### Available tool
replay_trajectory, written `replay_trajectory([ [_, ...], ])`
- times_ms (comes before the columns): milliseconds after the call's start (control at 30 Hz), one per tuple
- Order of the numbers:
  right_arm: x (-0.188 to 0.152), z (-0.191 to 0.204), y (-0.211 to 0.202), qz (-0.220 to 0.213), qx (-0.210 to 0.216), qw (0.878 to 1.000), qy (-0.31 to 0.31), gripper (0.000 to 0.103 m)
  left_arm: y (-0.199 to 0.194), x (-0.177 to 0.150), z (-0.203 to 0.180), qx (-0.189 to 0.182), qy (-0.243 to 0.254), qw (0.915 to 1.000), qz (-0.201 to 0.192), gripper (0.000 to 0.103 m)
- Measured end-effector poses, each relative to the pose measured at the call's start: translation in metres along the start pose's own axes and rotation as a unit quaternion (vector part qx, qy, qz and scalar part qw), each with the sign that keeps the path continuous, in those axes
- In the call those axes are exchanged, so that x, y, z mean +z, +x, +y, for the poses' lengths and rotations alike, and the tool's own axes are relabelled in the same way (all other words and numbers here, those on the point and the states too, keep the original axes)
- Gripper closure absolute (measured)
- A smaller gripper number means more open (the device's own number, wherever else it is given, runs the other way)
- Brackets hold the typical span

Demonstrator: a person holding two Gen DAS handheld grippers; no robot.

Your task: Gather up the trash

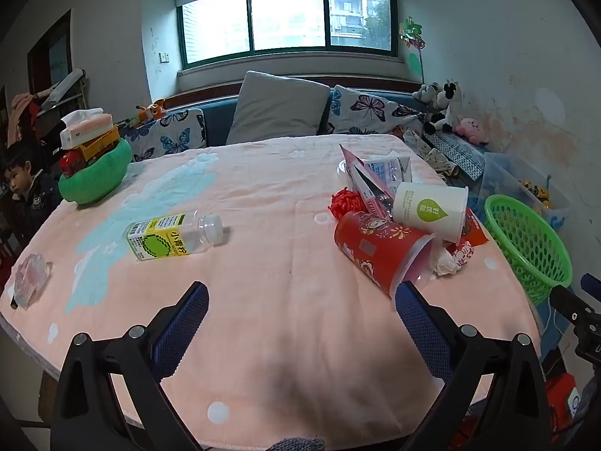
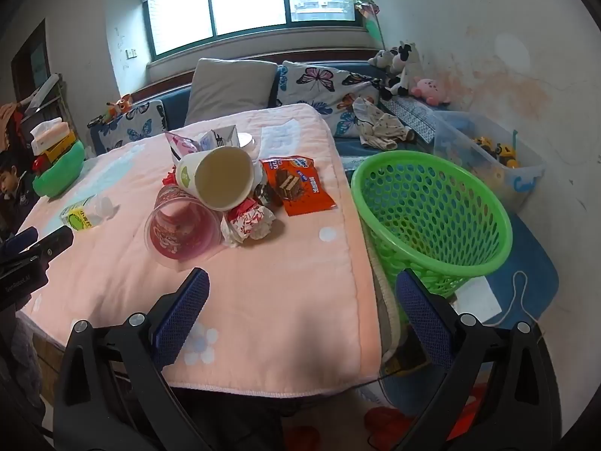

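Observation:
Trash lies on a table with a pink cloth [image 1: 263, 263]. A plastic bottle with a yellow label [image 1: 169, 238] lies on its side at the left. At the right is a heap: a red cup [image 1: 379, 250], a white paper cup [image 1: 432, 210], a crumpled wrapper [image 2: 249, 221], an orange snack packet [image 2: 300, 188] and cartons [image 1: 383, 173]. A green mesh basket [image 2: 432, 210] stands off the table's right edge. My left gripper [image 1: 300, 300] hangs open over the near cloth, empty. My right gripper [image 2: 300, 293] is open too, near the table's right corner, empty.
A crumpled clear wrapper [image 1: 32, 276] lies at the table's left edge. A green bowl with a toy truck and tissue box [image 1: 94, 161] stands at the far left corner. A person [image 1: 26, 195] sits beyond it. A sofa with cushions [image 1: 278, 112] lies behind; a clear toy bin [image 2: 488, 158] stands at right.

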State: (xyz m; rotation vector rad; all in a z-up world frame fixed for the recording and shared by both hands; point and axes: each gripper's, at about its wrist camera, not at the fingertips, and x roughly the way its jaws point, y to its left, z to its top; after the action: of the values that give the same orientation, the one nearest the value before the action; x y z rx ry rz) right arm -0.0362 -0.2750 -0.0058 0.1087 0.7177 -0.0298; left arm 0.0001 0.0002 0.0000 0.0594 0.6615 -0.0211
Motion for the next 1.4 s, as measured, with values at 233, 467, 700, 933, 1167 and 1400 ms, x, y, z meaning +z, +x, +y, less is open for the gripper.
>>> replay_trajectory([
  [233,0.0000,-0.0005,0.0007,0.000,-0.001,1.000,-0.001,0.004,-0.0027,0.0001,0.0005,0.000,-0.002,1.0000,-0.002,0.006],
  [467,0.0000,-0.0010,0.0016,0.002,0.000,1.000,0.001,0.004,-0.0003,0.0001,0.0001,-0.001,0.000,1.0000,0.001,0.006],
  [700,0.0012,-0.0008,-0.0002,0.002,0.000,1.000,0.000,0.004,-0.0006,-0.0001,-0.0001,-0.001,0.000,1.0000,0.000,0.006],
  [933,0.0005,-0.0010,0.0007,0.002,0.000,1.000,0.000,0.004,-0.0002,0.0001,0.0003,-0.001,-0.001,1.0000,0.001,0.006],
  [1167,-0.0004,-0.0015,0.0038,0.003,0.000,1.000,0.001,0.004,-0.0024,-0.0007,-0.0009,-0.001,-0.001,1.0000,0.002,0.006],
  [1400,0.0012,-0.0024,0.0058,0.004,0.000,1.000,0.000,0.004,-0.0050,-0.0058,-0.0069,-0.002,0.000,1.0000,0.003,0.006],
])
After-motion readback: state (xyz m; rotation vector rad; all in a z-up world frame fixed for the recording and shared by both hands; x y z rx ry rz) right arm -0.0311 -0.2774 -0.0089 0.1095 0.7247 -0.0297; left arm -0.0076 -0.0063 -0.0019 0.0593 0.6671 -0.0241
